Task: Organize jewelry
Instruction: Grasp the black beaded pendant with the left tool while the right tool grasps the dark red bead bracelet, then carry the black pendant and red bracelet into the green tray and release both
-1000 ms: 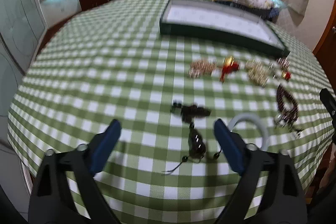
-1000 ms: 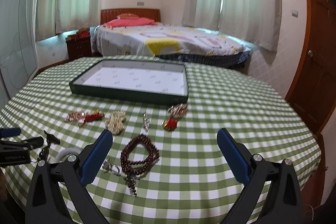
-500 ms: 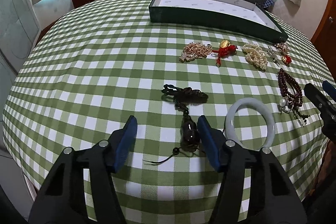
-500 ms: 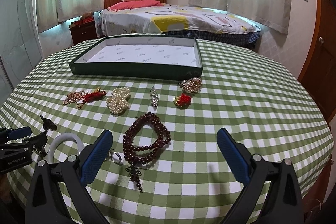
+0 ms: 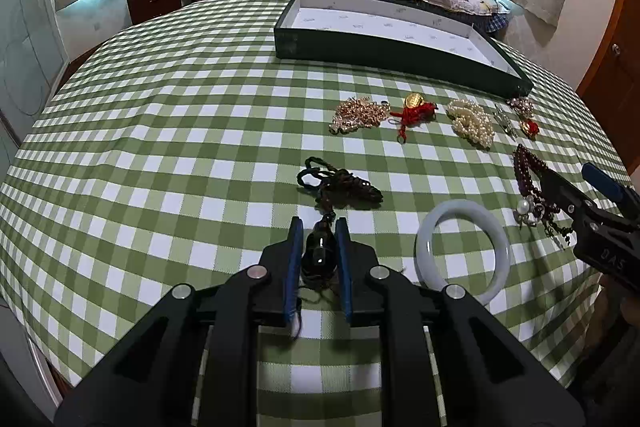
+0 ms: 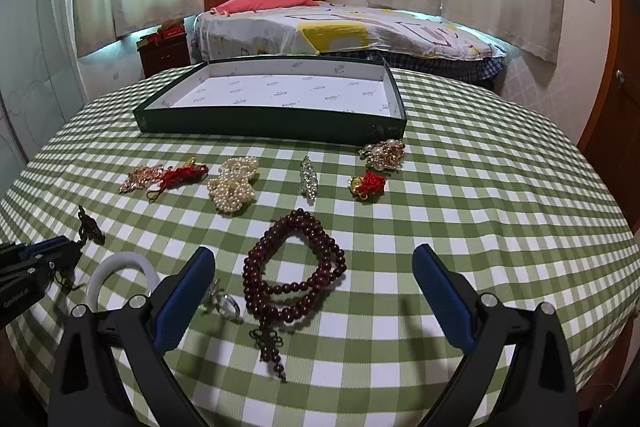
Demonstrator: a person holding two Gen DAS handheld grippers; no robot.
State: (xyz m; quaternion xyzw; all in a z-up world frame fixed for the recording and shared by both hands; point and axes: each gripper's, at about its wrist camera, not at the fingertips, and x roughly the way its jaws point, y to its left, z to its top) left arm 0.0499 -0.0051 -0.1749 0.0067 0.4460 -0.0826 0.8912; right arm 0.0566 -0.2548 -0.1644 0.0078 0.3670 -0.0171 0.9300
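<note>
My left gripper (image 5: 319, 227) is shut on the dark pendant (image 5: 318, 255) of a black cord necklace (image 5: 340, 185) that lies on the green checked table. A white jade bangle (image 5: 464, 255) lies just to its right. My right gripper (image 6: 314, 263) is open and empty, with a dark red bead bracelet (image 6: 294, 263) on the cloth between its fingers. The empty dark green tray (image 6: 256, 121) with a white inside stands at the back of the table (image 5: 160, 131).
A row of pieces lies in front of the tray: a gold chain (image 5: 358, 113), a red knot charm (image 5: 414, 113), a pearl strand (image 6: 234, 183), a crystal clip (image 6: 309, 175), a red ornament (image 6: 368, 183), a pearl brooch (image 6: 382, 153). A bed stands behind.
My left gripper has moved forward and down and its fingers have closed from wide open onto the dark pendant. My right gripper has come a little closer to the bead bracelet and stays open.
</note>
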